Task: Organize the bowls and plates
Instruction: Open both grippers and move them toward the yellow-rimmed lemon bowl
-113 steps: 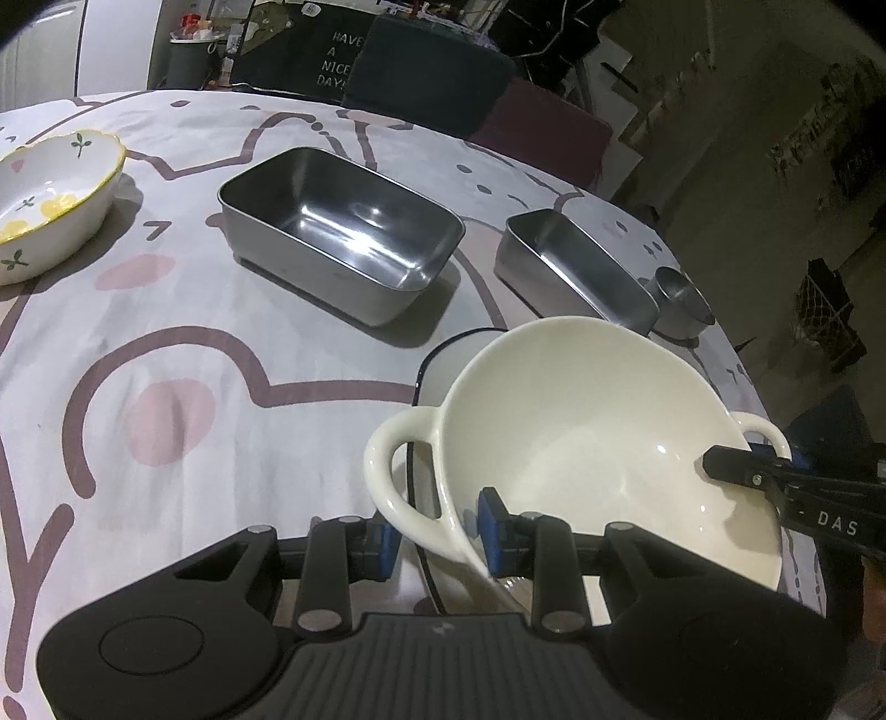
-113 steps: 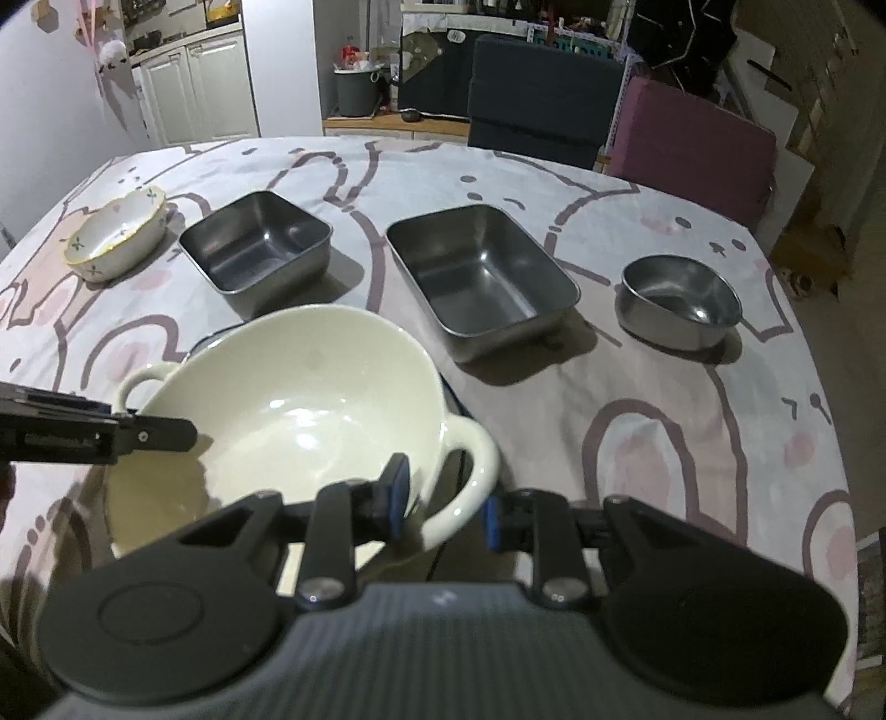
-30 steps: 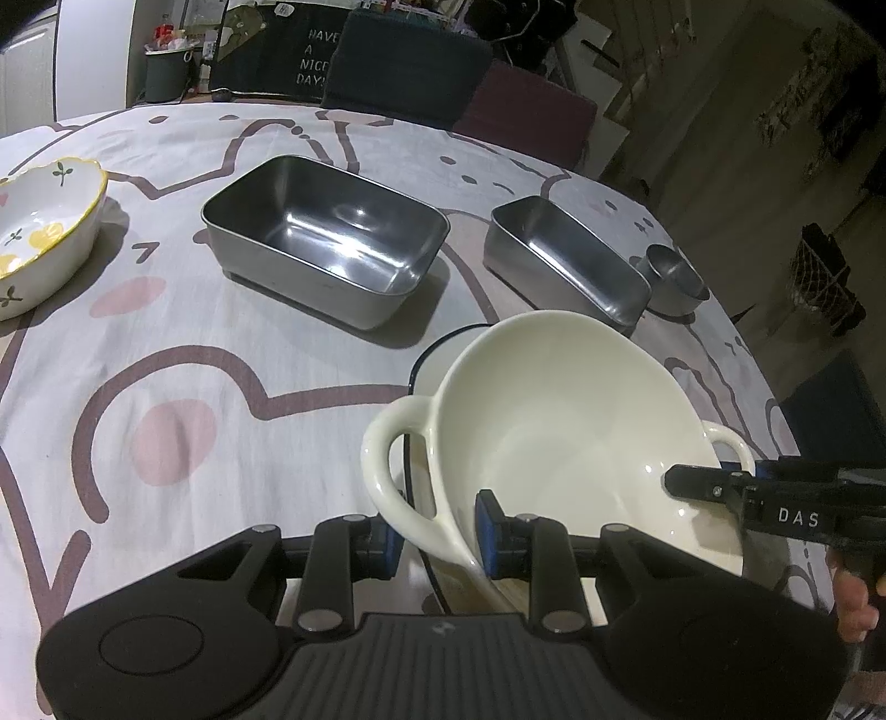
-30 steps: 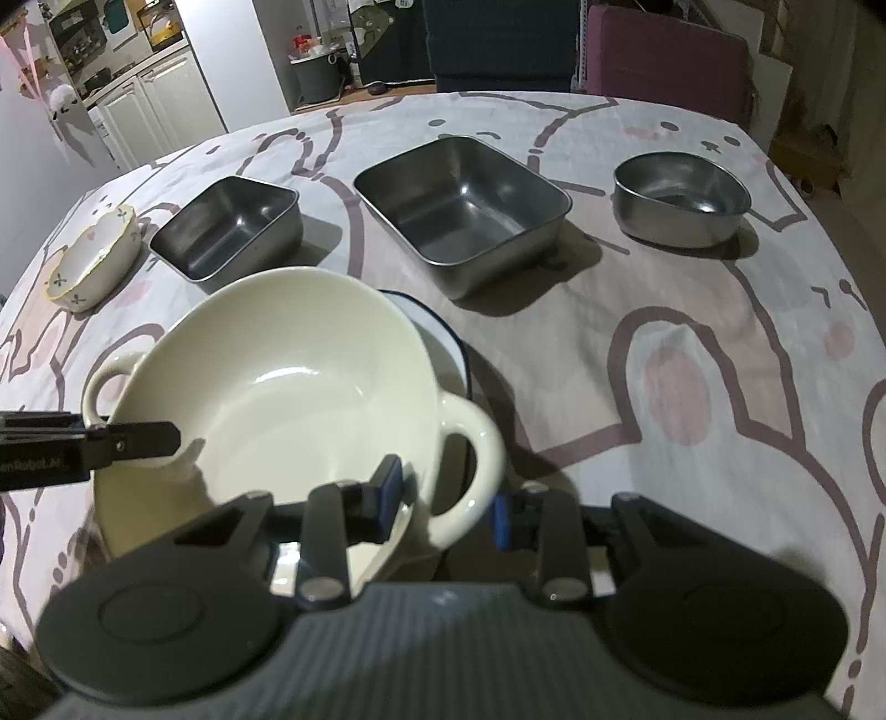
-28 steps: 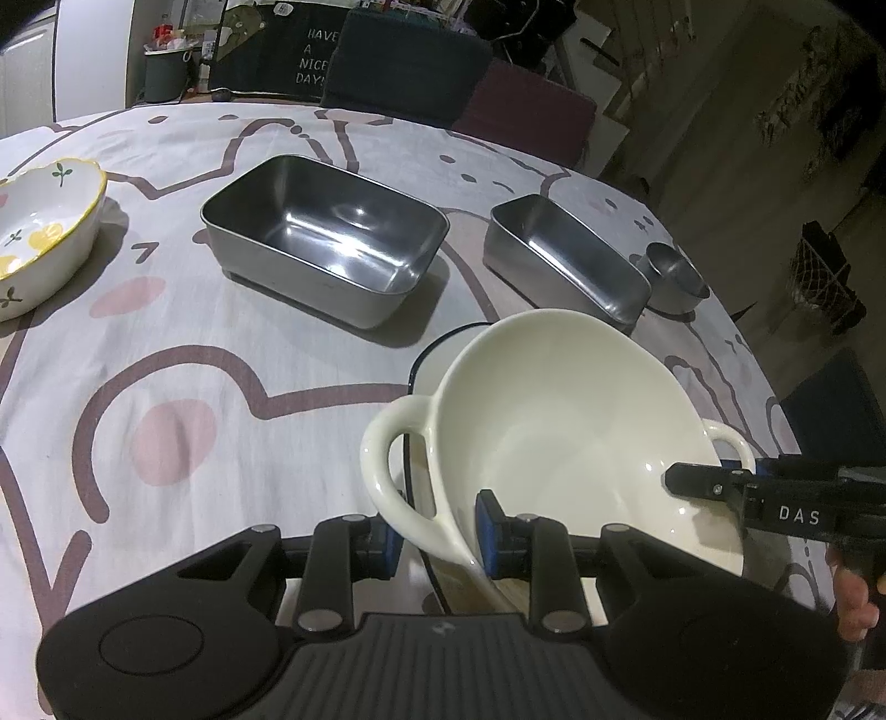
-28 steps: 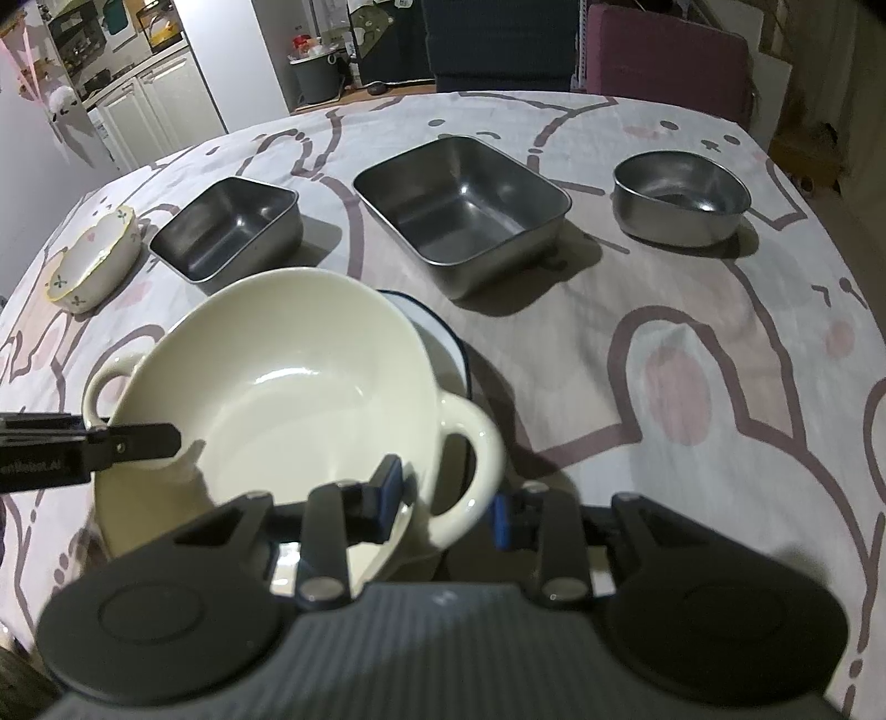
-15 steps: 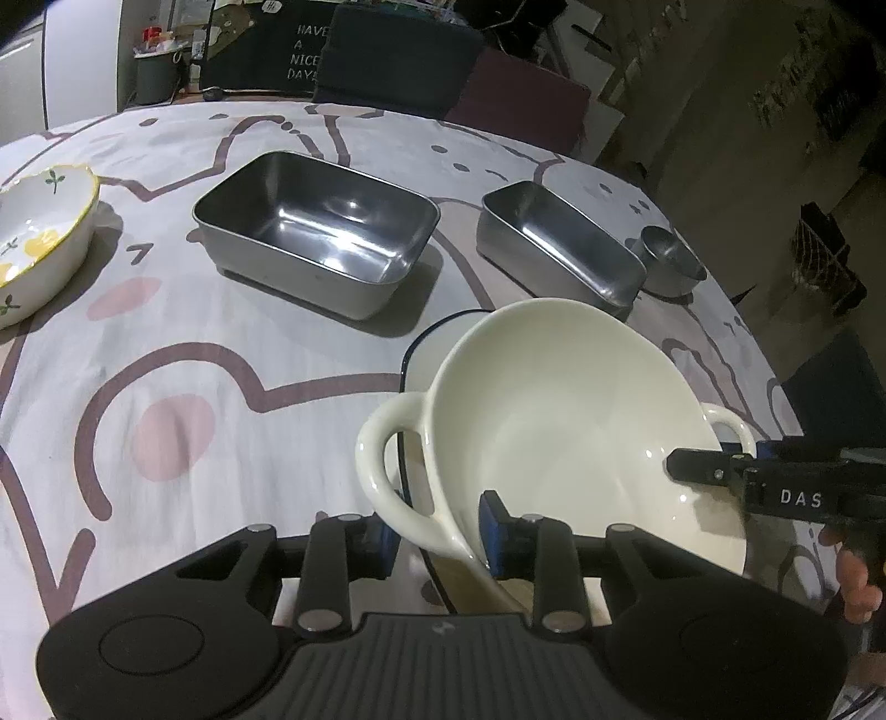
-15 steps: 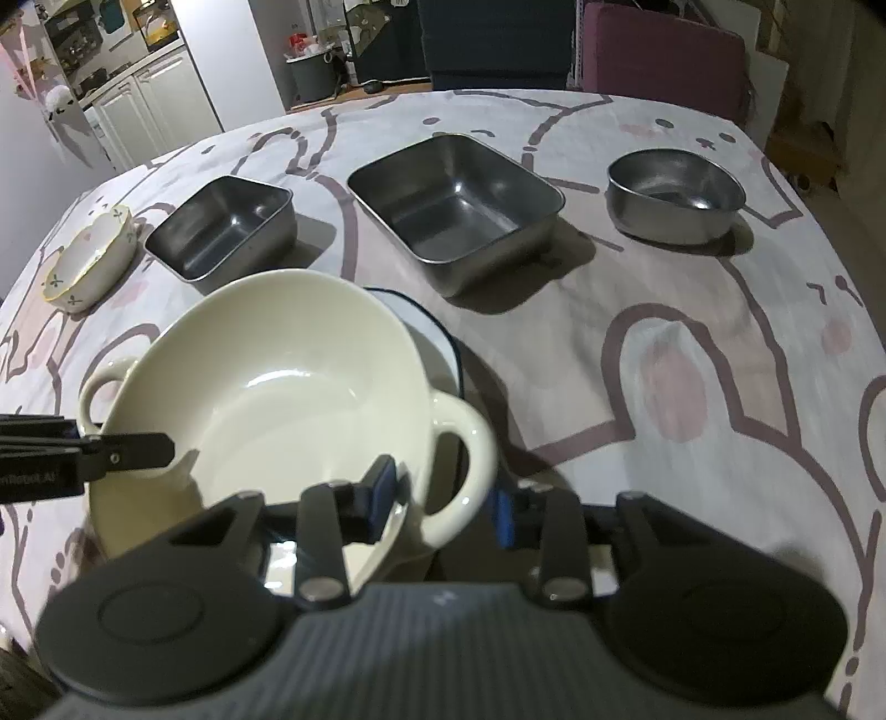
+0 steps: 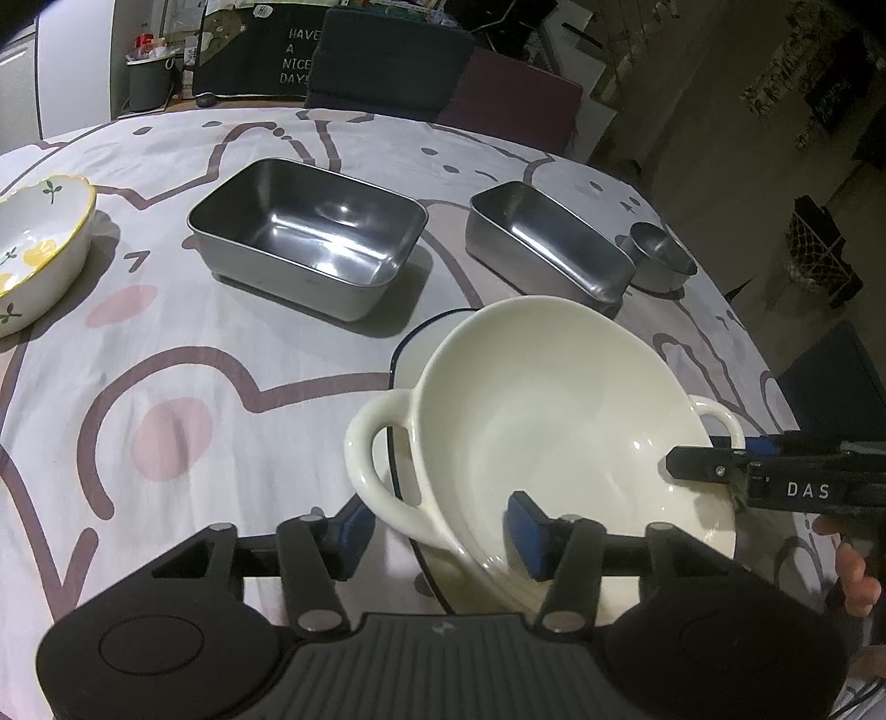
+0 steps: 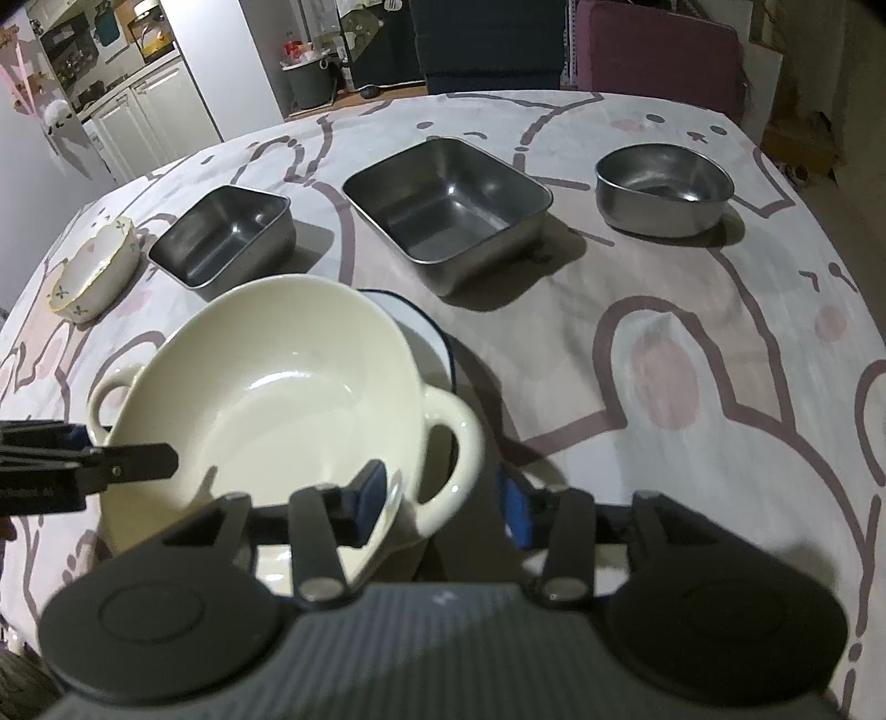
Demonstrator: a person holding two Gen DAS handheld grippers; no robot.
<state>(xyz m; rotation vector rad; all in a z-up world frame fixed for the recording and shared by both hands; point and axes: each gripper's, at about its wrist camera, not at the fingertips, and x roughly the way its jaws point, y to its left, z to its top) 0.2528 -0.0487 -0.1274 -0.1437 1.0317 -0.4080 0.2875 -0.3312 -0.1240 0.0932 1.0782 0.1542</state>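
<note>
Two-handled bowl [image 9: 554,421] on plate [image 9: 421,346], steel trays [image 9: 310,249] in a row behind.

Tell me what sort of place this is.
Most likely a home dining area beside a kitchen: a table under a cartoon-print tablecloth, upholstered chairs at its far edge, and white kitchen cabinets beyond. Bowls and steel trays are laid out on it.

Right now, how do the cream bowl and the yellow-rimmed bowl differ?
The cream bowl is plain, with two loop handles; the yellow-rimmed bowl has painted sprigs and no handles. The cream bowl sits on a blue-rimmed plate between both opening grippers; the yellow-rimmed bowl stands alone on the cloth at the far left. The cream bowl looks bigger. Both are empty and upright.
</note>
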